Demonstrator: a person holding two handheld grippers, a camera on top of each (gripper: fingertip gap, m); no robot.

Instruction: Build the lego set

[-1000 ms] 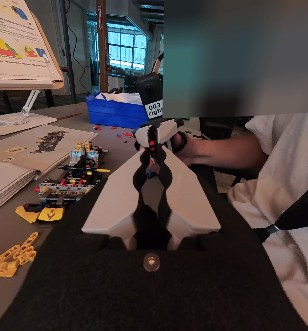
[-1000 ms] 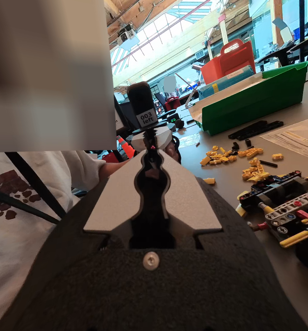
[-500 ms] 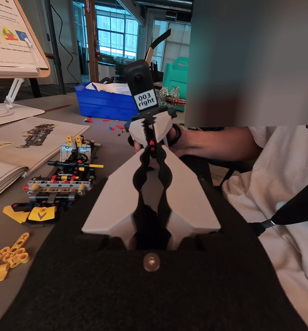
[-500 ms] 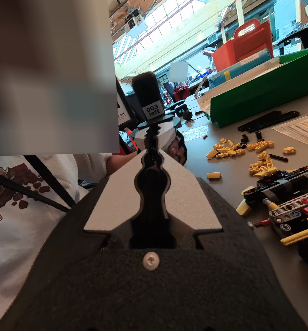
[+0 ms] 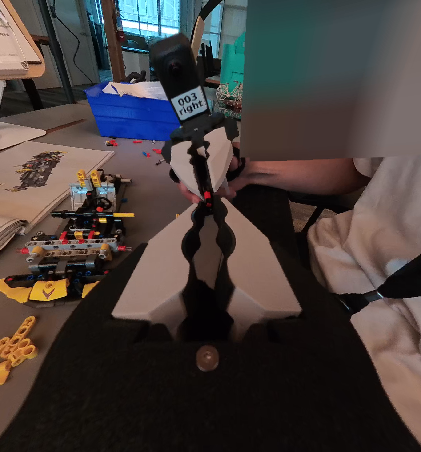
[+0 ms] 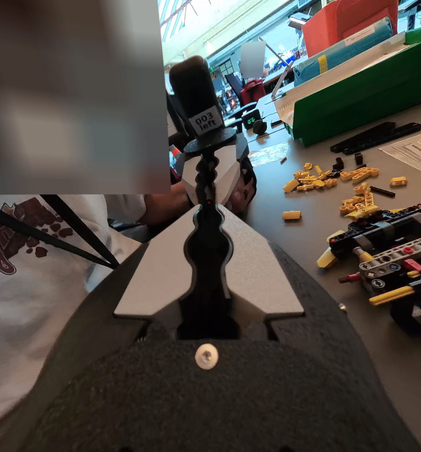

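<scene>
Your desk (image 5: 153,176) carries the half-built model (image 5: 77,239), which lies flat to the left of your left tool, beside the open manual (image 5: 33,176). In the right wrist view the model (image 6: 388,259) sits to the right, with loose yellow parts (image 6: 326,178) behind it and a green bin (image 6: 366,102) farther back. A blue bin (image 5: 131,117) stands at the desk's far side. Your two tools meet tip to tip above the desk edge. The left tool (image 5: 208,208) is clamped on a small black and red piece; the right tool (image 5: 202,193) is pinched together on that same piece (image 5: 206,198).
</scene>
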